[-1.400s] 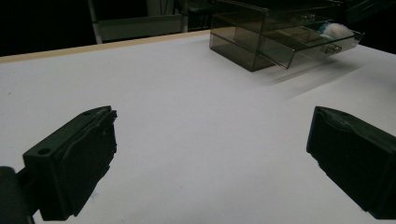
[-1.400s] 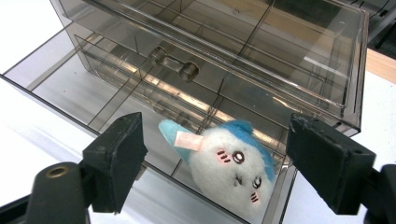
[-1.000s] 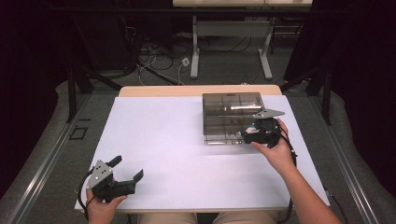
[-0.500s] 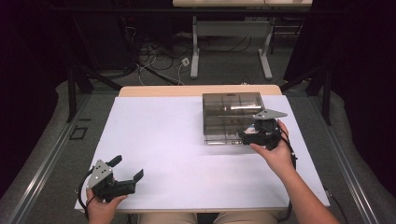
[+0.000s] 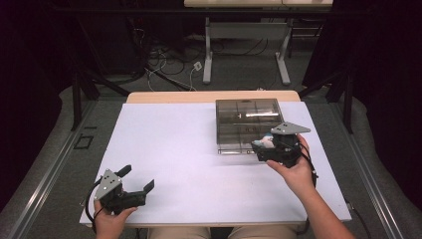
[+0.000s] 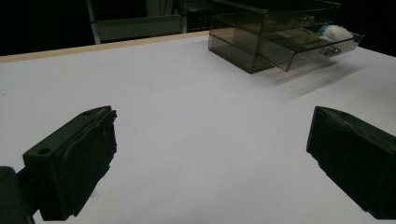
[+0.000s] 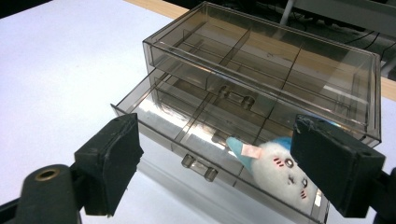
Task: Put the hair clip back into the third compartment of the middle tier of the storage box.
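The high view looks down and forward from above the person's side of the white table, taking in its whole top and the floor beyond. The left gripper view sits low at the near left corner, facing across the table toward the smoky plastic drawer box, which stands far off there. The right gripper view hangs close over that same drawer box, looking down into its pulled-out lower drawer. All three share the box.
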{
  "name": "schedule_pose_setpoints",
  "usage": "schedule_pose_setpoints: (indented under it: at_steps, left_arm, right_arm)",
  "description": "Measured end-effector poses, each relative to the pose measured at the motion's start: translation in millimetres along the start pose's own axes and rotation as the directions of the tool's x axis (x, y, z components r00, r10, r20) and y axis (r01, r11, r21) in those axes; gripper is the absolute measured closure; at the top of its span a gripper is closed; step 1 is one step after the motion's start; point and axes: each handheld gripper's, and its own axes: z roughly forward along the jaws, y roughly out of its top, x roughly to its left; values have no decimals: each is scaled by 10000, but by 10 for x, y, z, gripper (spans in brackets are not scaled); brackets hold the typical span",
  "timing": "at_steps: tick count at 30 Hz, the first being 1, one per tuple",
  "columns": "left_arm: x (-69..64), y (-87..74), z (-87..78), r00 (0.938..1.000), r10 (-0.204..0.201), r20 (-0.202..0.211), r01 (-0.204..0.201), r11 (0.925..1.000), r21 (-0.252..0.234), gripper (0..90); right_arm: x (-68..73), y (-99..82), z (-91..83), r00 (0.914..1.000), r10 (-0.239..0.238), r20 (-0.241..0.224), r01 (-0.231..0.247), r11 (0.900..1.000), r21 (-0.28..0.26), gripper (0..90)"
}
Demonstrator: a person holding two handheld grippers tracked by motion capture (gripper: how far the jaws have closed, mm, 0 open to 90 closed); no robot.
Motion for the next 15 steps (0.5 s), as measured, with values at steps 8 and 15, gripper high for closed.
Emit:
schedule_pose_setpoints:
  at_steps: [8,15]
  left_arm:
    - [-8,-3,-4,10000,-3,8,3,10000,-43,16]
    - [-19,-1,-30,10000,14,64,-14,10000,-6,15]
  right_arm:
    - [17,-77,-71,9990,451,71,-449,9986,-262,156]
    - [32,-174,-81,9988,483,-2,-483,9985,-241,156]
